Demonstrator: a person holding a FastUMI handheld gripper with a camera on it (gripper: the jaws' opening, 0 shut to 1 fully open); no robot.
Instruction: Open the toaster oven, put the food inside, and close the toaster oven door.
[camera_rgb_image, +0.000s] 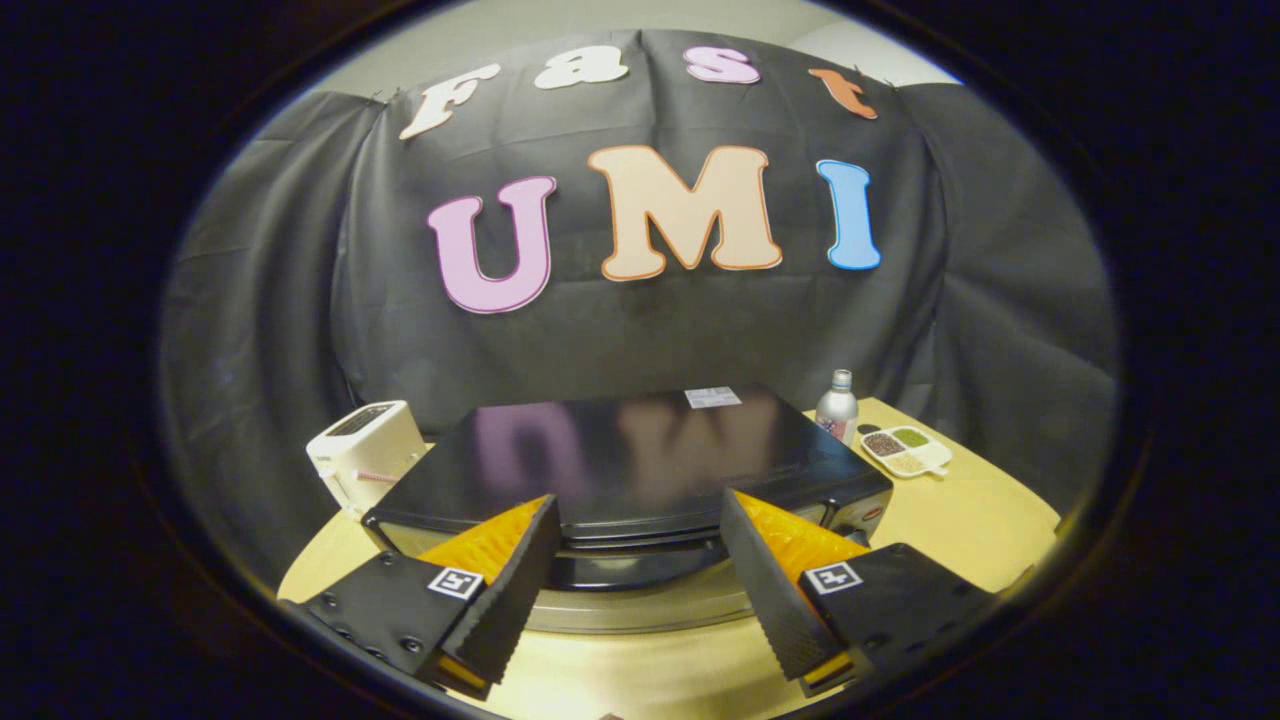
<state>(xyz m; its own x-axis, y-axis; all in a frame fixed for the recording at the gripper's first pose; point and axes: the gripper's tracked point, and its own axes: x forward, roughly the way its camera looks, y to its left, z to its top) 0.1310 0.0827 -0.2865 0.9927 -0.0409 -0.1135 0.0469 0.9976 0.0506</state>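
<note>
Claw (640, 525) released, fingers spread wide, nothing between the pads. It hovers above the front edge of the oven (620, 470), looking down on its glossy black top. Left finger (510, 590) and right finger (775, 590) straddle the oven's front; neither clearly touches it, can't tell for sure.

Between the fingers, at 12 o'clock from the claw: the oven's front lip, dark handle (640, 570) just below the top edge, and a curved silver band under it that looks like the door's edge. Can't tell if the door is closed or cracked from this angle. Red knob or badge (868, 520) on the oven's right front corner, just beyond the right finger. White sticker (712, 397) at the back of the oven top.

Oven sits mid-table (960, 520), light wood.

At 10 o'clock from the claw: white toaster (362, 452) just beside the oven's left rear corner, on the table edge.

At 2 o'clock: silver bottle (837, 407) upright near the oven's right rear corner. Just right of the bottle, a white divided dish (906, 451) with dark, green and pale fillings in separate compartments, apart from the oven.

Black cloth wall (260, 330) behind everything.
</note>
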